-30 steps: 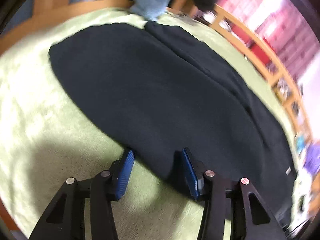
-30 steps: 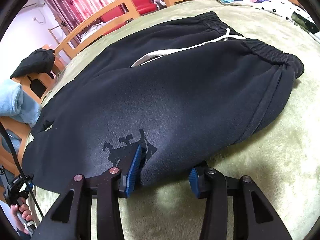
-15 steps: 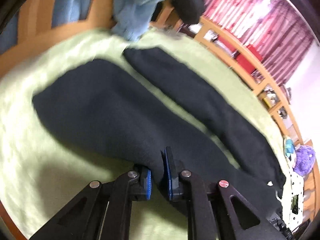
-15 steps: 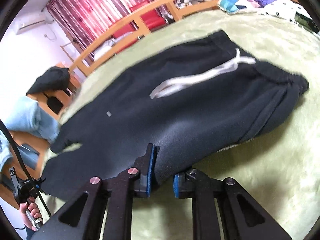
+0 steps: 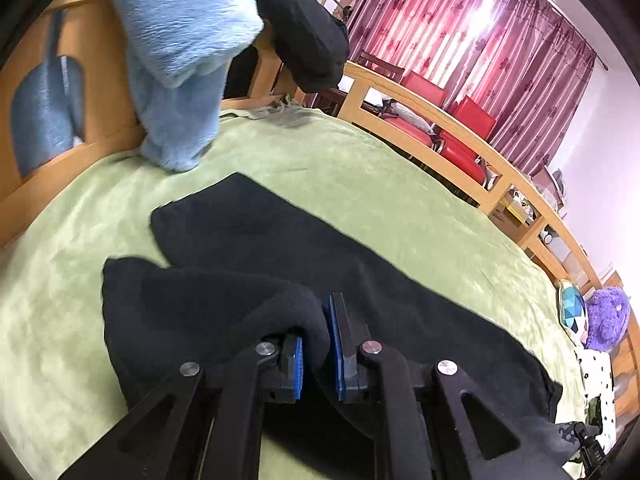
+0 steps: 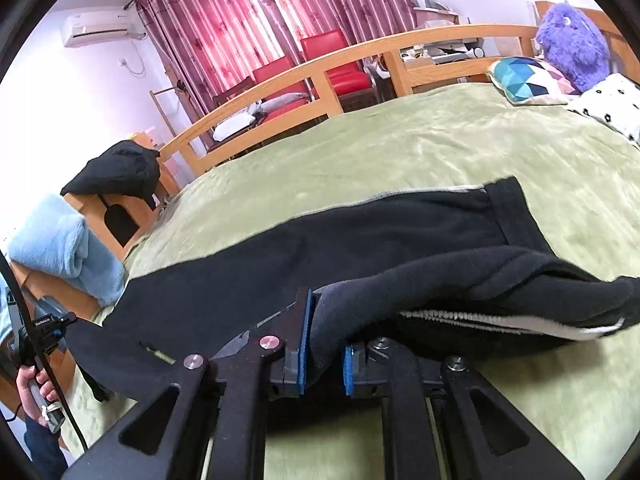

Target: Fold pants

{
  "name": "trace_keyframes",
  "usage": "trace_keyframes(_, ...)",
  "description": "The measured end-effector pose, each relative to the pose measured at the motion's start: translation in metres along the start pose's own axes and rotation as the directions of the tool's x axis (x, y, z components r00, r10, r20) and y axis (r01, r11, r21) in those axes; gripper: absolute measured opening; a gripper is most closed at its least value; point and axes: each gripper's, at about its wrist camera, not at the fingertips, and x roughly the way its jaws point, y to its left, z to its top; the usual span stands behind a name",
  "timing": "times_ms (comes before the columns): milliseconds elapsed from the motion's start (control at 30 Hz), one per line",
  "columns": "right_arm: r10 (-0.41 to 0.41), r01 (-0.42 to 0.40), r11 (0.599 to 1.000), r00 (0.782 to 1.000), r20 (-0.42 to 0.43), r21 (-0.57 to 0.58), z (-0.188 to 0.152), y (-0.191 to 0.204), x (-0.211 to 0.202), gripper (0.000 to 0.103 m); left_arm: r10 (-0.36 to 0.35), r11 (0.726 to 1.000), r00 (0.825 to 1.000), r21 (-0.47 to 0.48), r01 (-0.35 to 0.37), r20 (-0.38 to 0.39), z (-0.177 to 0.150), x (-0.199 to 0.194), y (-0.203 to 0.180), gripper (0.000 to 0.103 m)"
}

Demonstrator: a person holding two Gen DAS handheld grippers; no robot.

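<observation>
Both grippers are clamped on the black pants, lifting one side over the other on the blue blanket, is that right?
Not quite: the blanket is green, as both wrist views show. The rest holds: left gripper and right gripper are each clamped on the black pants, lifting one side over the other.

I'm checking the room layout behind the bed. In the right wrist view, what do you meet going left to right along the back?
Air conditioner → curtains → red chairs → patterned pillow → purple plush toy.
</observation>
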Motion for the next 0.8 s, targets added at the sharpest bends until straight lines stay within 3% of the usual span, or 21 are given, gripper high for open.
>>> trace_keyframes(433, 0.003, -0.004, 1.000, 0.999, 0.034, 0.012, 0.081, -0.009, 0.098, 0.012, 0.004, 0.998, 0.999, 0.055, -0.007, 0.050, 0.061, 0.089, -0.065, 0.012)
trace_keyframes(633, -0.010, 0.009, 1.000, 0.999, 0.043, 0.021, 0.100, -0.022, 0.138, 0.012, -0.008, 0.999, 0.998, 0.048, 0.005, 0.057, 0.073, 0.137, -0.081, 0.012)
trace_keyframes(800, -0.050, 0.050, 0.999, 0.999, 0.017, 0.023, 0.104, -0.035, 0.178, 0.012, 0.025, 0.994, 0.999, 0.107, -0.029, 0.031, 0.070, 0.177, -0.096, 0.012)
